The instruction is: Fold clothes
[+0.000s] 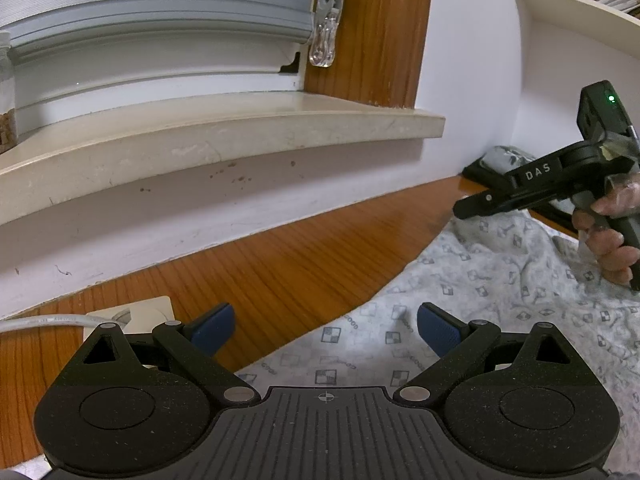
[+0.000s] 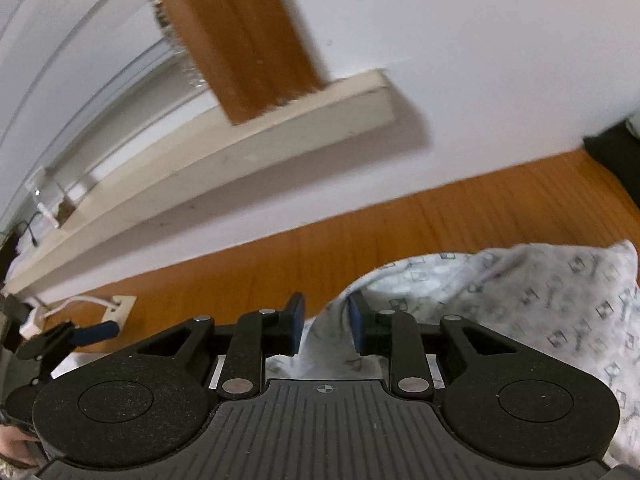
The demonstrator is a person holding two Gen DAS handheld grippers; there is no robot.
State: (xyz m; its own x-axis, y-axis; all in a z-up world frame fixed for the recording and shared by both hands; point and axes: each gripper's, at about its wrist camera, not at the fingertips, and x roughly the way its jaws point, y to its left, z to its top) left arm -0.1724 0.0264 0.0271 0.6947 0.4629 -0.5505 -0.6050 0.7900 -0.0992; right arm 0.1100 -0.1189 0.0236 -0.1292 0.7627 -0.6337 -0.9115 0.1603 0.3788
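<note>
My right claw (image 2: 325,326) stands half-spread around a raised fold of cloth (image 2: 520,292), pads apart from it; left claw (image 1: 325,328) gapes wide, empty.

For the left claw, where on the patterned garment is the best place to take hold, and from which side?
Grip the patterned garment at its curved near edge, where it ends against bare wooden floor. Bring the open left claw in from the floor side, one pad under the hem. That free edge lies flat, so it should pinch more cleanly than the wrinkled middle.

A home room; window sill (image 1: 224,128), roller blind (image 1: 160,0), bookshelf (image 1: 580,4)
</note>
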